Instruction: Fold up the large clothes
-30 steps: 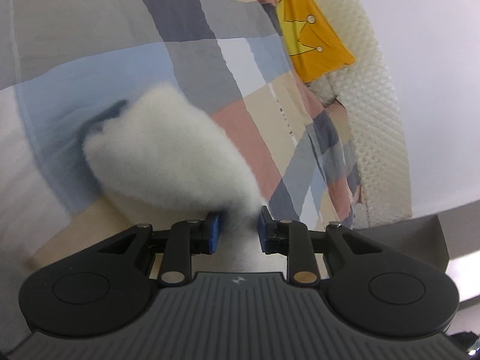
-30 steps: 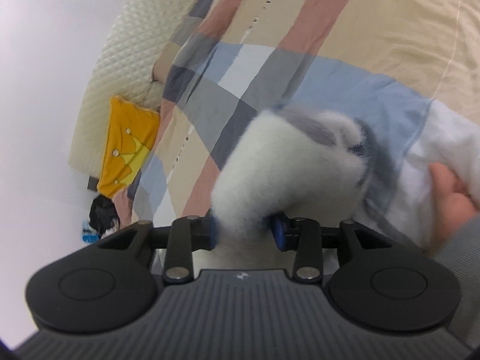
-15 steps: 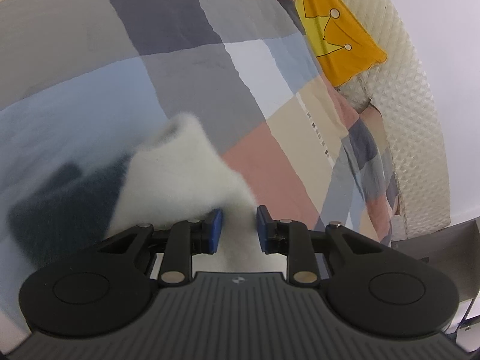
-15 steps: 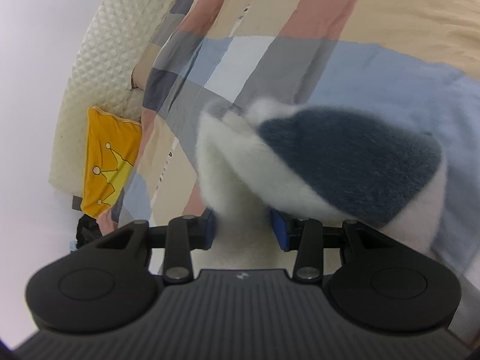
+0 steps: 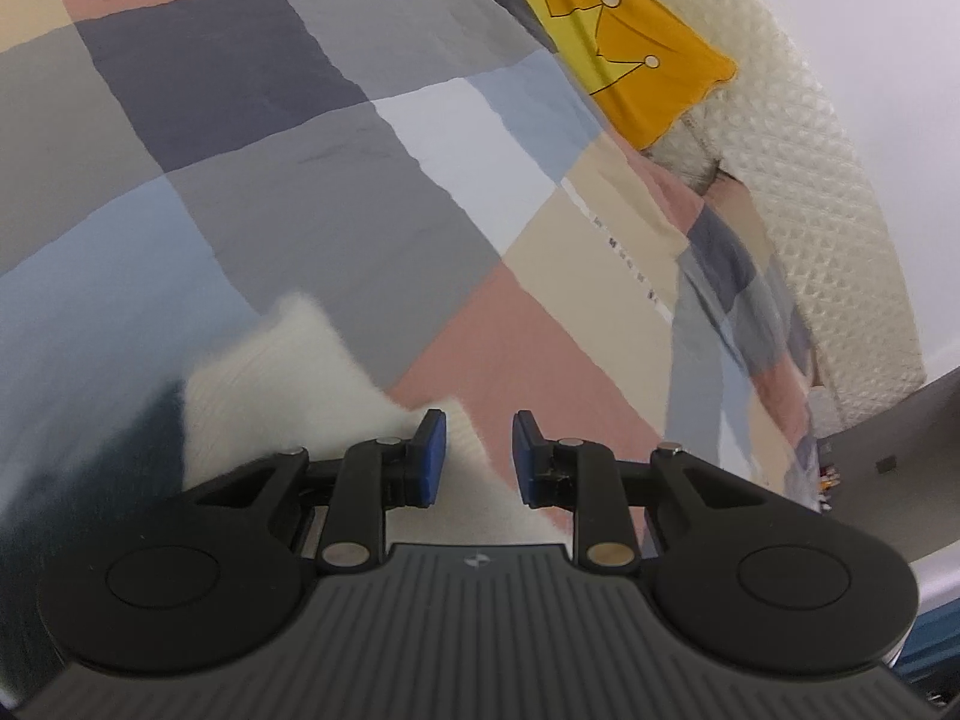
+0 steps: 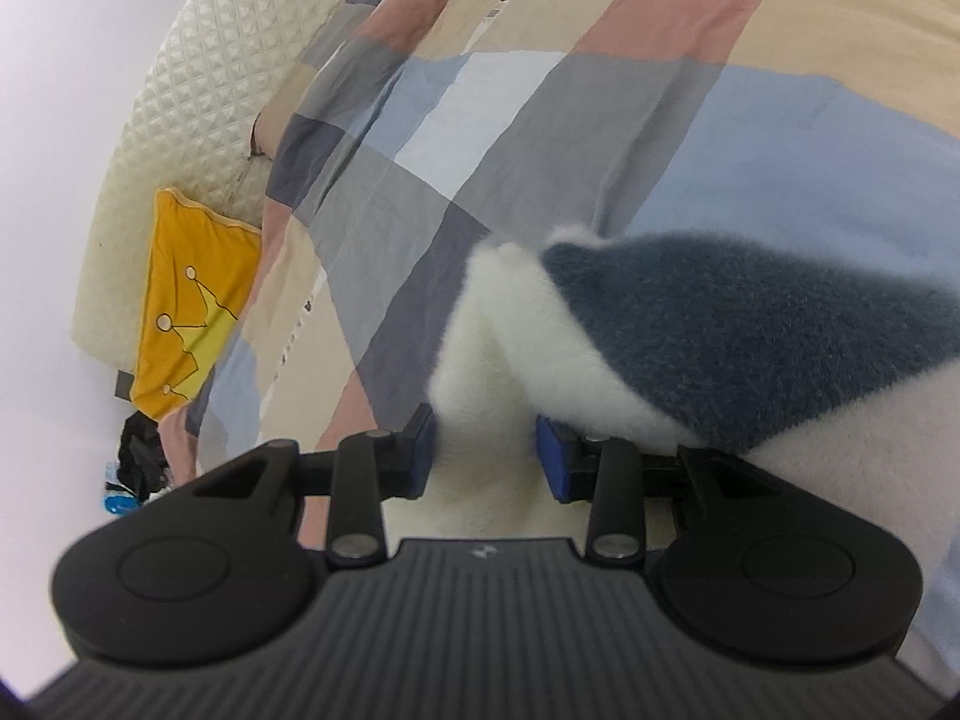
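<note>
Where it bulged high a second ago, the fleece garment lies lower on the checked quilt; right gripper closing around white fleece, left gripper pinching its edge.

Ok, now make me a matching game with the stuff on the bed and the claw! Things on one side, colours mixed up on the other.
Things:
1. cushion
2. fluffy garment
3. headboard
4. claw pads

Colours:
A. cream, quilted
B. bright blue
C. orange-yellow with a crown drawn on it
D. white with a dark blue patch

Pairs: 1-C, 2-D, 3-A, 4-B
</note>
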The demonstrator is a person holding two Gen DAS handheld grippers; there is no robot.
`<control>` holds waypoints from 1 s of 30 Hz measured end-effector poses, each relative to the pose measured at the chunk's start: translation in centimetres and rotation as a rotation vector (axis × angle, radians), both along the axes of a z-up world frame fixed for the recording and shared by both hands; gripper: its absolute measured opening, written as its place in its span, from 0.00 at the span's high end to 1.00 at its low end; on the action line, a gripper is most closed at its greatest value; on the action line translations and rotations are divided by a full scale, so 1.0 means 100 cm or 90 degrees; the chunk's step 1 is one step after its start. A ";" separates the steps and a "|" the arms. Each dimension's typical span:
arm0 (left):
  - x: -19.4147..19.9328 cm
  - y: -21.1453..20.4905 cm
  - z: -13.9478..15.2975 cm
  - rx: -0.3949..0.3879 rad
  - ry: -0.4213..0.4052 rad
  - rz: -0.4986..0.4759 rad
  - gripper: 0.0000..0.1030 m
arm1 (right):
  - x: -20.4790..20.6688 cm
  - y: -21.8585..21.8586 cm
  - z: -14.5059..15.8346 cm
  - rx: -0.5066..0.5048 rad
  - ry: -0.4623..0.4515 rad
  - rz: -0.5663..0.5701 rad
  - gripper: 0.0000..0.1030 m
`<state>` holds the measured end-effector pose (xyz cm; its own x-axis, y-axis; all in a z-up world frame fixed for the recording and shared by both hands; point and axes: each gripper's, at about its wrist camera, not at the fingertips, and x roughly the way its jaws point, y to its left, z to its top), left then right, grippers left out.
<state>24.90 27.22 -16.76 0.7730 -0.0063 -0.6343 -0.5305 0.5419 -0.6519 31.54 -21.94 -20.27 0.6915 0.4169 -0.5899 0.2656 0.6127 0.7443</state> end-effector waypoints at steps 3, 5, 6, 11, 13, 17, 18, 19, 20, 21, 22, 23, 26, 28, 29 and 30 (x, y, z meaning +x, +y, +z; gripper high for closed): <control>-0.006 0.006 0.004 -0.022 -0.027 -0.003 0.72 | -0.001 0.001 0.002 -0.014 -0.012 0.009 0.63; -0.013 0.010 0.010 -0.017 -0.033 -0.007 0.66 | -0.003 0.000 0.002 -0.015 -0.022 0.016 0.63; -0.016 0.011 0.013 -0.010 -0.035 -0.008 0.61 | -0.004 -0.001 0.003 -0.013 -0.025 0.019 0.63; -0.045 0.016 0.031 0.030 -0.056 -0.010 0.35 | -0.008 -0.006 0.011 -0.013 -0.036 0.045 0.61; -0.056 0.021 0.036 0.040 -0.064 -0.007 0.33 | -0.009 -0.004 0.015 -0.019 -0.040 0.057 0.58; -0.065 0.028 0.038 0.066 -0.041 -0.003 0.33 | -0.013 0.005 0.023 -0.049 -0.055 0.105 0.41; -0.065 0.028 0.038 0.074 -0.032 -0.006 0.33 | -0.015 0.009 0.026 -0.067 -0.062 0.120 0.39; -0.066 0.028 0.037 0.079 -0.029 -0.006 0.33 | -0.017 0.014 0.030 -0.089 -0.071 0.133 0.36; -0.067 0.026 0.038 0.086 -0.030 -0.004 0.33 | -0.020 0.018 0.033 -0.108 -0.078 0.142 0.33; -0.068 0.024 0.039 0.094 -0.029 -0.002 0.33 | -0.021 0.021 0.035 -0.124 -0.083 0.151 0.31; -0.070 0.021 0.041 0.105 -0.028 0.001 0.33 | -0.023 0.025 0.037 -0.141 -0.088 0.162 0.29; -0.072 0.018 0.045 0.120 -0.028 0.000 0.32 | -0.024 0.030 0.040 -0.163 -0.094 0.172 0.29; -0.078 0.010 0.055 0.176 -0.024 0.005 0.28 | -0.027 0.041 0.042 -0.218 -0.106 0.193 0.29; -0.078 0.012 0.058 0.200 -0.008 0.008 0.28 | -0.026 0.044 0.041 -0.234 -0.108 0.196 0.29; -0.078 0.014 0.058 0.204 -0.001 0.011 0.28 | -0.025 0.045 0.041 -0.237 -0.108 0.196 0.29; -0.077 0.017 0.056 0.206 0.010 0.012 0.28 | -0.025 0.045 0.040 -0.238 -0.108 0.195 0.29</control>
<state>17.21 28.93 -11.16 0.7612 0.2115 -0.6130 -0.5507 0.7100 -0.4388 29.06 -17.47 -16.23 0.6691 0.3979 -0.6277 -0.0736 0.8759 0.4768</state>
